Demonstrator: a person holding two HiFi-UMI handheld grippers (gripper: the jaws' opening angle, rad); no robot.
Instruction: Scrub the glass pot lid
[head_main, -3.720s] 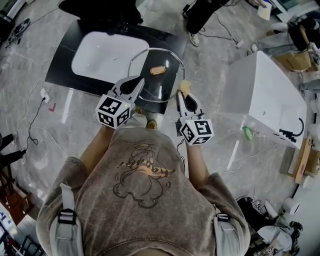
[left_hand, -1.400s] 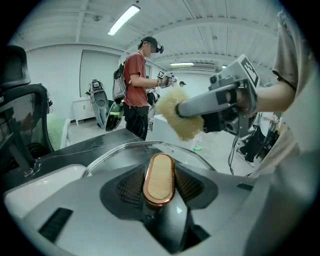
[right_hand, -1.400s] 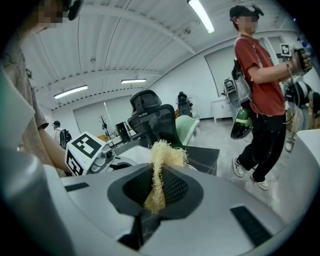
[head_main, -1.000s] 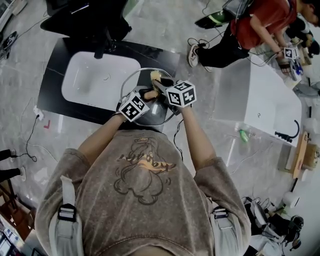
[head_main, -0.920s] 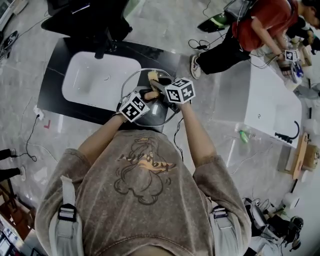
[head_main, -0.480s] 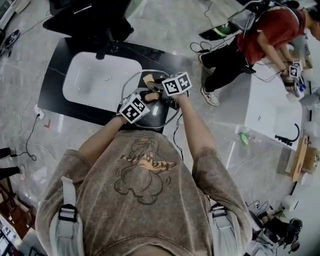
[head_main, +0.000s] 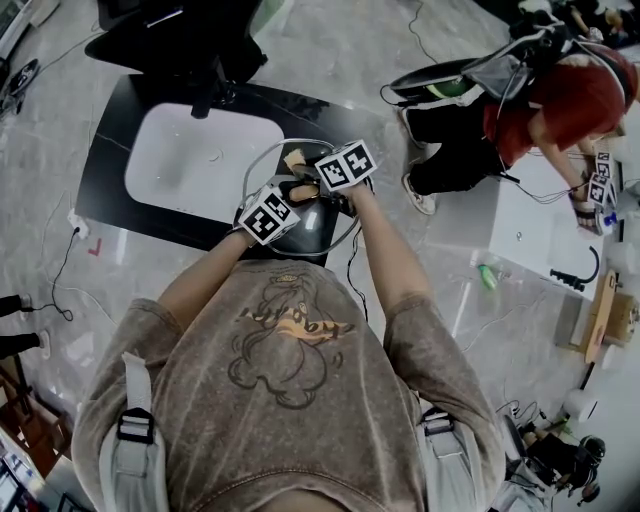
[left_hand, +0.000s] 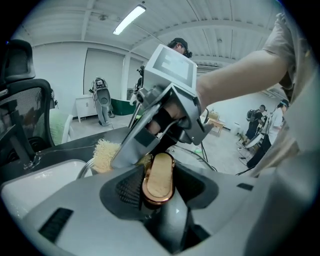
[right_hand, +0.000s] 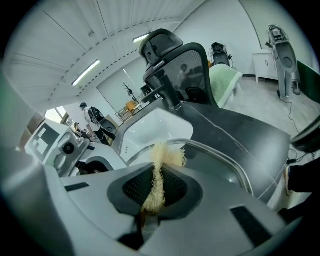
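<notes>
Head view, both grippers meeting at the glass pot lid (head_main: 322, 222) just right of the white sink (head_main: 200, 150).

Nearest, in the left gripper view, the left gripper (left_hand: 160, 186) has its jaws pinched on the lid's handle (left_hand: 159, 175), an oblong pale knob with a copper-coloured rim that stands upright between the pads. In the right gripper view, the right gripper (right_hand: 156, 187) has its jaws pressed on a frayed yellow scrub pad (right_hand: 162, 157), whose tuft sticks out past the tips toward the sink, over the lid's glass. The lid (right_hand: 220, 160) is round, with dark see-through glass inside a bright metal rim, and it lies over the black counter (head_main: 120, 130) on the sink's right side. Whether it rests on that counter cannot be told.
</notes>
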